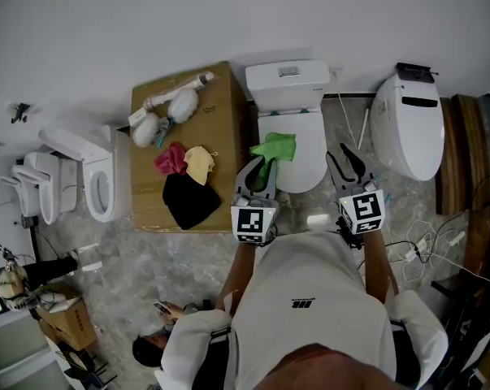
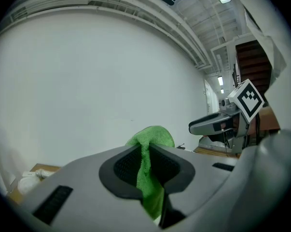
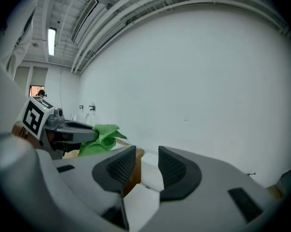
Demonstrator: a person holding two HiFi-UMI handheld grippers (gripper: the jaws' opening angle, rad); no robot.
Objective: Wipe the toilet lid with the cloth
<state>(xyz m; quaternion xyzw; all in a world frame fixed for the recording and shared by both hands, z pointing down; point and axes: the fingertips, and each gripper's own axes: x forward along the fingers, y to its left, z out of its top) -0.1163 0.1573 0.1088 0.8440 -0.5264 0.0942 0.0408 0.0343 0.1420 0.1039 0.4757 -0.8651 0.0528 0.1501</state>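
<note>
The green cloth (image 1: 275,147) is pinched in my left tool (image 1: 260,171), whose jaws are clamped on a fold of it. In the head view it lies over the near left part of the white toilet lid (image 1: 306,140), which is down. I cannot tell whether the cloth touches the lid or hangs just above it (my own tool covers its lower end). My right tool (image 1: 348,163) grips nothing, its jaws a little apart, just off the lid's right edge. I judge the wiping is about to start or barely begun. The next move calls for pressing the cloth flat on the lid and sweeping it across. To the left, a brown surface (image 1: 220,112) carries other cloths (image 1: 189,200). The lid's near left corner is hidden behind my left tool.
</note>
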